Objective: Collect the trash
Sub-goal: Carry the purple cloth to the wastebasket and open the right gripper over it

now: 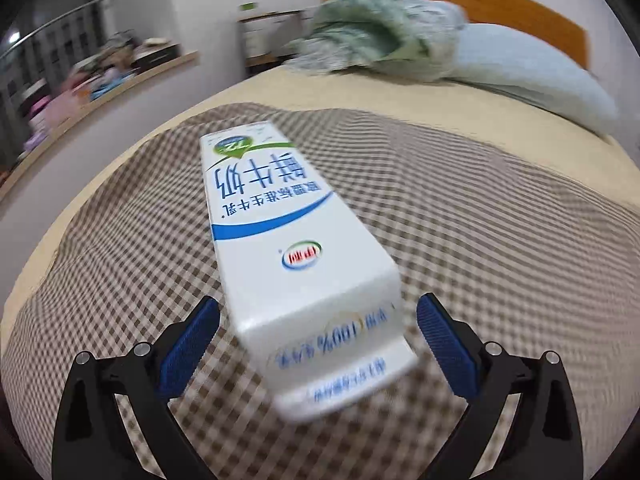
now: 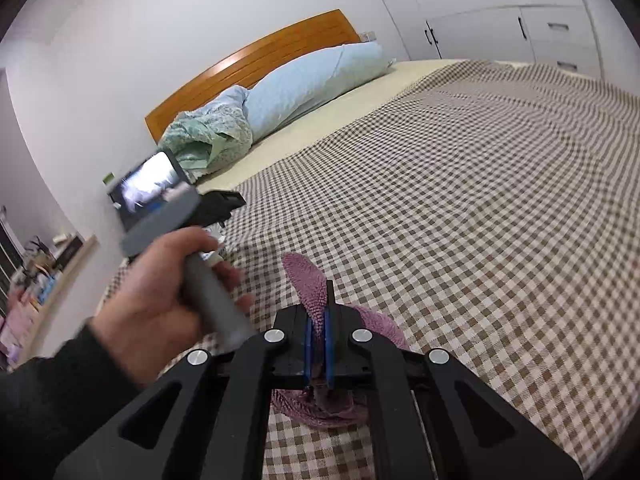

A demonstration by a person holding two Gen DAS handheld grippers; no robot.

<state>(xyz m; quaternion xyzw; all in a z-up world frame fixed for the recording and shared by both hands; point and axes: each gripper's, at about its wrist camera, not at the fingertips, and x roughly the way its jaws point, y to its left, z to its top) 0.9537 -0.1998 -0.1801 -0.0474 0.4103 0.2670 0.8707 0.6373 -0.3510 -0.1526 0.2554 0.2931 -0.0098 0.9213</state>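
A bedroom, with a checked brown-and-cream blanket [image 1: 460, 208] spread over the bed and a wooden headboard [image 2: 256, 60] against the white wall. On that blanket lies a white milk carton [image 1: 288, 248] with blue print, on its side, its gabled top end nearest the camera. The left gripper [image 1: 318, 340] stands as wide as it goes, and the carton's near end sits between the two blue pads [image 1: 188, 344] with a gap on each side; neither pad presses on it, so nothing is held yet. To take it well, the jaws should go a little further along the carton so the pads meet the flat side walls rather than the sloping gable, stay square to its length, then close evenly; an empty carton will probably buckle under a hard squeeze, so a light, centred grip seems wiser. The right gripper [image 2: 318, 340] is closed down tight on a purple knitted cloth [image 2: 306, 280], which sticks up between the pads and bunches below them on the blanket. Whether that cloth counts as trash I cannot tell. In the right wrist view the person's left hand [image 2: 160, 296], in a dark sleeve, holds the grey handle of the other tool to the left. Further off, a crumpled green quilt [image 2: 204, 136] and a pale blue pillow [image 2: 312, 84] lie by the headboard, well apart from the carton.
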